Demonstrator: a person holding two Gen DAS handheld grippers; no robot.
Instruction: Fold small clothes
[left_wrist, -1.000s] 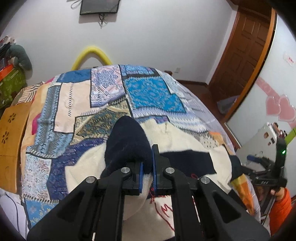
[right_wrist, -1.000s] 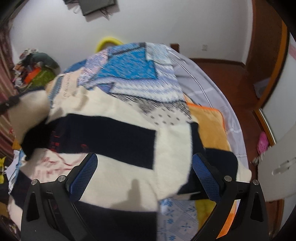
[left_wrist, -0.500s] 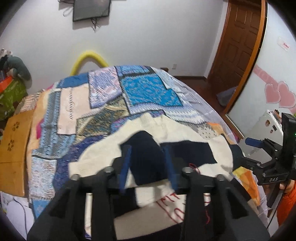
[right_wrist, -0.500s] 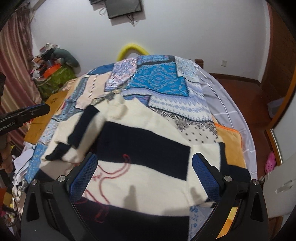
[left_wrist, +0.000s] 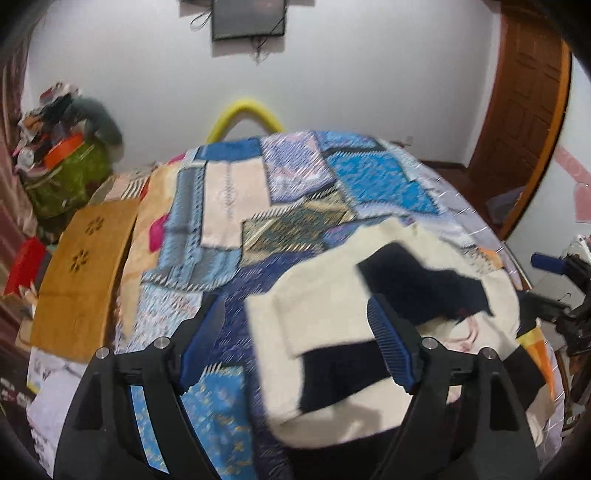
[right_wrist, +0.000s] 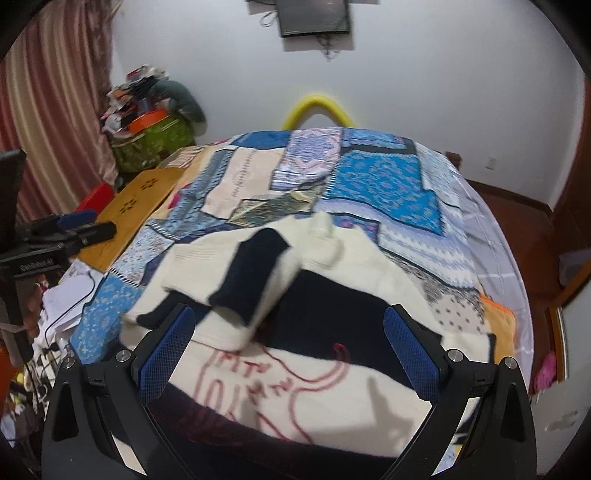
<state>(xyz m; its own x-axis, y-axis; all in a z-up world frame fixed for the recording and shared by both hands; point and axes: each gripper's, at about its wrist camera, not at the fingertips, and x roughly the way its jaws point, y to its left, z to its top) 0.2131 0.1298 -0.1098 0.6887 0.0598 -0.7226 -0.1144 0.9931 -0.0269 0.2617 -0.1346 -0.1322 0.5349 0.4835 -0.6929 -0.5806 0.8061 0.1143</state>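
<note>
A cream and navy striped small sweater (right_wrist: 332, 325) with red stitched lettering lies on the patchwork bedspread (right_wrist: 388, 177). Its left sleeve (right_wrist: 255, 273) is folded across the body. In the left wrist view the sweater (left_wrist: 332, 295) lies under and beyond my left gripper (left_wrist: 295, 343), which is open and empty above its left edge. My right gripper (right_wrist: 288, 347) is open and empty, held above the sweater's front. The left gripper also shows at the left edge of the right wrist view (right_wrist: 55, 236).
An orange wooden board (left_wrist: 81, 273) lies at the bed's left edge. A green bag with piled things (right_wrist: 151, 136) stands by the wall near a curtain. A yellow hoop (right_wrist: 317, 109) rises behind the bed. A brown door (left_wrist: 524, 110) is at the right.
My left gripper was shut on the dark sleeve end, carried it over the sweater's body, opened and let it go, then drew back left. My right gripper stayed open and rose.
</note>
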